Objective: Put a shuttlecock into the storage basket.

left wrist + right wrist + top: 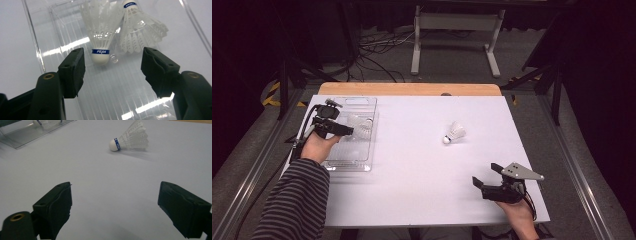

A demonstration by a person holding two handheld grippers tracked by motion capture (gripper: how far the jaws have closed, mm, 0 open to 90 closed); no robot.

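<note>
On the tabletop (412, 165) a tray (362, 107) lies at the left side, running from near the far edge toward the person. Two shuttlecocks lie in it, side by side and apparently touching at the skirts — the left-hand shuttlecock (101, 37) has its cork toward the near end, while the right-hand shuttlecock (140, 30) points the other way. The left gripper (346, 131) hangs over the tray's middle, just short of that pair, with nothing between its fingers (72, 71). A third shuttlecock (454, 133) lies on its side right of centre, well apart from the tray. The right gripper (484, 175) sits near the front right corner — nearer the person than the third shuttlecock.
</note>
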